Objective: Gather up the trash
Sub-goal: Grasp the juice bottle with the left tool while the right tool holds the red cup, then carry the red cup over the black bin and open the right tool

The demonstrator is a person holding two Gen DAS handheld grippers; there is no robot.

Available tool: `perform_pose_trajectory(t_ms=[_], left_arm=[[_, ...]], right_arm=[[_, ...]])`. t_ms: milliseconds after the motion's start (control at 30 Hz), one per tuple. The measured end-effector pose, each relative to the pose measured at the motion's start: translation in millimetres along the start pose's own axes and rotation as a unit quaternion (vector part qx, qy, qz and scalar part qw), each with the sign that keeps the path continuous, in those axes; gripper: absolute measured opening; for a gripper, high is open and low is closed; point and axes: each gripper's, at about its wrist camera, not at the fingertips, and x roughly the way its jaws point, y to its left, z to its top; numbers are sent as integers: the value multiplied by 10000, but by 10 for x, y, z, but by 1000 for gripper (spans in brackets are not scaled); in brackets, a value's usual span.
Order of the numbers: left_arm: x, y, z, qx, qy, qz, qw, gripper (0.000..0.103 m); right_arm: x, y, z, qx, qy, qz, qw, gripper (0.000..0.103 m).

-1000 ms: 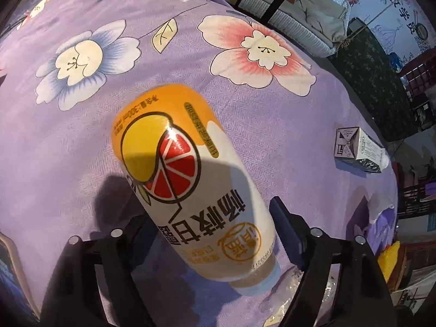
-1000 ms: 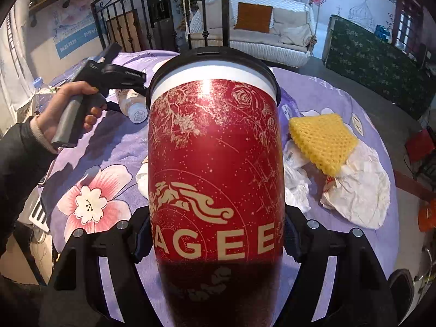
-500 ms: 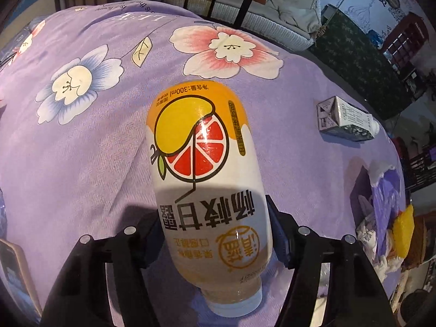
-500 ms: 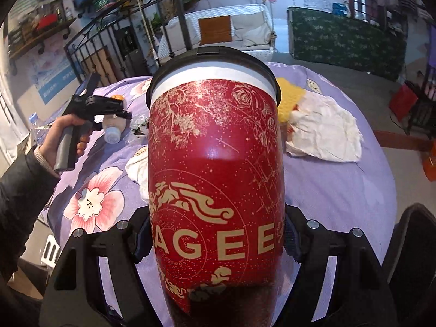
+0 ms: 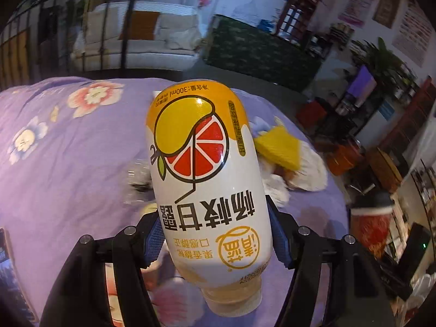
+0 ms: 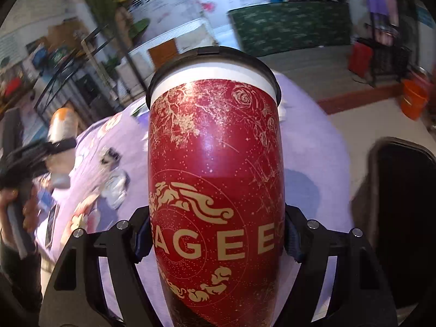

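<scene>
Surface: a round top (image 5: 68,163) draped in a purple flowered cloth is seen filling the lower left.
Sofa: a white cushioned sofa (image 5: 141,46) with an orange-brown pillow is placed at 11 o'clock, behind black metal railings (image 5: 125,35).
Green panel: a dark green patterned covering (image 5: 253,51) is set at 12 o'clock.
Walls: white walls hung with posters (image 5: 354,8) are seen at 1 o'clock.
Floor: grey flooring (image 6: 313,68) and an orange bucket (image 6: 412,98) are shown at 2 o'clock in the right wrist view.

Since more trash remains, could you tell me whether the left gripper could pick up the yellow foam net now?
Probably not: the left gripper is shut on a white-and-orange drink bottle; the yellow foam net lies uncovered.
</scene>
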Motion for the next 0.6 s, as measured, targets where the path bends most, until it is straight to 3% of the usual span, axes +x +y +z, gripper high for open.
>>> perform_pose_trajectory(t_ms=[233, 300, 433, 600], left_arm=[[348, -963, -139, 775, 396, -1218, 9887, 64], [471, -1176, -184, 936, 521, -1444, 9837, 64], [714, -1552, -282, 1216, 776, -1765, 9737, 64], [867, -1939, -474, 1528, 1087, -2046, 9607, 64]], right_arm=[[-392, -1070, 212, 1108, -137, -1018, 9885, 74], [-379, -1436, 235, 1432, 39, -1304, 9811, 74], [-162, -2052, 197, 2129, 523, -1370, 9660, 74], [396, -2569, 148, 2469, 1486, -1470, 9462, 74]])
